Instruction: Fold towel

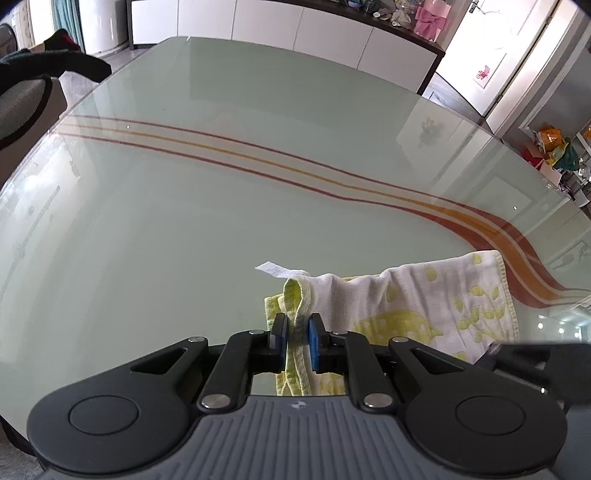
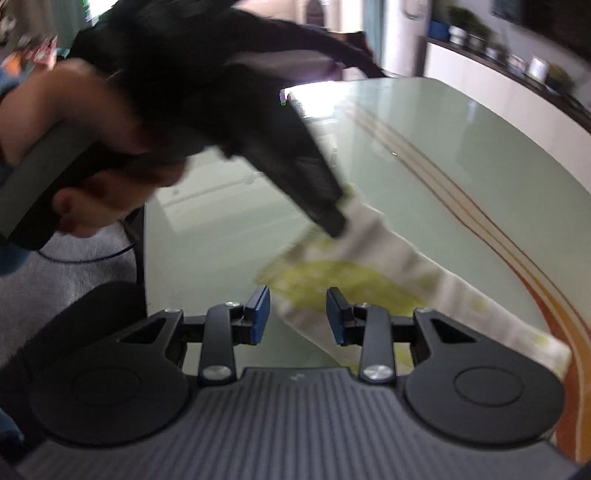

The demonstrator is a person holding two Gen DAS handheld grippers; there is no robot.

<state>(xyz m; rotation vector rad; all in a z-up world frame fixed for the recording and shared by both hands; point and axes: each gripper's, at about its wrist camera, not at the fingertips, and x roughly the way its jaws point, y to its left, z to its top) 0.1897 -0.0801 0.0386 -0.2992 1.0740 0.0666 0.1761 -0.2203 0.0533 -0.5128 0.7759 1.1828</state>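
A white towel with a yellow-green print (image 1: 436,299) lies on the glass table (image 1: 184,221), partly lifted. My left gripper (image 1: 298,332) is shut on the towel's yellow-green hemmed corner; a white care label (image 1: 275,268) sticks out just beyond it. In the right wrist view, which is blurred, the towel (image 2: 369,266) stretches across the table and the left gripper (image 2: 332,218) holds its far corner. My right gripper (image 2: 298,314) is open and empty, its jaws standing just above the towel's near edge.
The table top carries curved red and orange stripes (image 1: 480,225). A white cabinet (image 1: 295,33) stands behind the table, with a chair (image 1: 22,107) at the left. The person's hand (image 2: 92,177) and dark sleeve fill the upper left of the right wrist view.
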